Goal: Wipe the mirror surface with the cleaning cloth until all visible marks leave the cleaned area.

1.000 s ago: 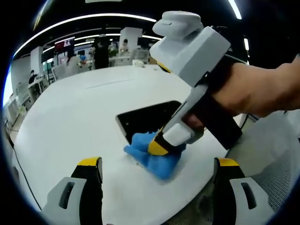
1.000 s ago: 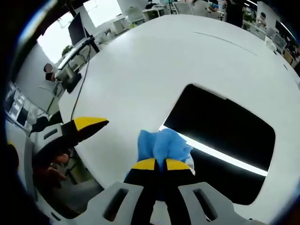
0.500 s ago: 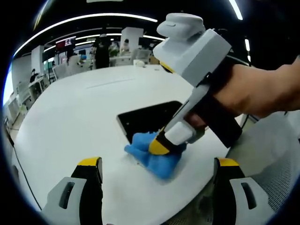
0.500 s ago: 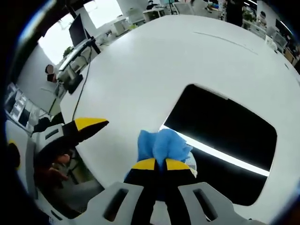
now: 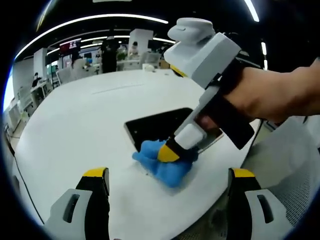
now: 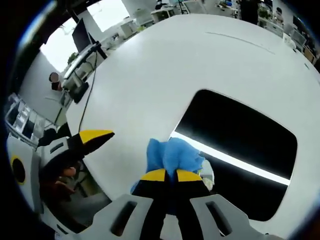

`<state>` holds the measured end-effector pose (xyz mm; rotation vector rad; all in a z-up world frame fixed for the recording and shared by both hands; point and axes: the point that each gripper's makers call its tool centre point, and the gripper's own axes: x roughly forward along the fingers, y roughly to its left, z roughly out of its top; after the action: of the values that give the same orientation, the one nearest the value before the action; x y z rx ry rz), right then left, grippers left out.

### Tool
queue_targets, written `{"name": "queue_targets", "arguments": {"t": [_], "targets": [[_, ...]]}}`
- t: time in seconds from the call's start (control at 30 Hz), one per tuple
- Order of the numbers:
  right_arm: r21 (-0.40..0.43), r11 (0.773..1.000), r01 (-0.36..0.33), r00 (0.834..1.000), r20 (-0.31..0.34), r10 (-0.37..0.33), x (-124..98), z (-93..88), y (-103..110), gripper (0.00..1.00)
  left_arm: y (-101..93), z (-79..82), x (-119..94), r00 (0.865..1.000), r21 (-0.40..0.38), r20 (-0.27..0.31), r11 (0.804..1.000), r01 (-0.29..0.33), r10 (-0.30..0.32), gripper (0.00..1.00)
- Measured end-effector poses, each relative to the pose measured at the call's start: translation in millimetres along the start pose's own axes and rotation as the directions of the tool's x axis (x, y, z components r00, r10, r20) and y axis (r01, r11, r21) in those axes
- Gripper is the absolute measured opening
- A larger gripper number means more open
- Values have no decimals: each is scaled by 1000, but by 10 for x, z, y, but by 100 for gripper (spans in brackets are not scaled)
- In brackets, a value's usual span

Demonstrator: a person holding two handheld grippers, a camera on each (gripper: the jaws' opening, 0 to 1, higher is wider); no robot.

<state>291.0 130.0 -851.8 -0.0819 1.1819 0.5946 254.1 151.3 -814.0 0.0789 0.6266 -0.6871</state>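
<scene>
On the white round table [image 6: 150,75], near its edge closest to the person, a dark rectangular mirror [image 6: 245,145] is laid flat, with a bright strip of light reflected across it. At the mirror's near corner a crumpled blue cleaning cloth [image 6: 172,156] is pressed, partly on the glass and partly on the table. The cloth is pinched between the closed, yellow-tipped jaws of the right gripper [image 6: 166,176], which is seen in the left gripper view [image 5: 167,155] held by a hand [image 5: 270,97] and angled down onto the cloth. The left gripper [image 5: 167,180] is held just off the table edge with its jaws spread wide and nothing between them. Desks and monitors are seen beyond the table.
</scene>
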Motion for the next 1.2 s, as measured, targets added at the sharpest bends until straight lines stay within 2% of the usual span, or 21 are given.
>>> {"name": "queue_targets", "arguments": {"t": [0.53,1.2], "targets": [[-11,1000,15,1000,-8,-15,51,178,-116,0,-4,10,0,1000,4,4,1000,1,-1,99],[-11,1000,24,1000,-6,-24,135,506,-312,0,3,-11,20,1000,-18,1,1000,6,-6,99]]}}
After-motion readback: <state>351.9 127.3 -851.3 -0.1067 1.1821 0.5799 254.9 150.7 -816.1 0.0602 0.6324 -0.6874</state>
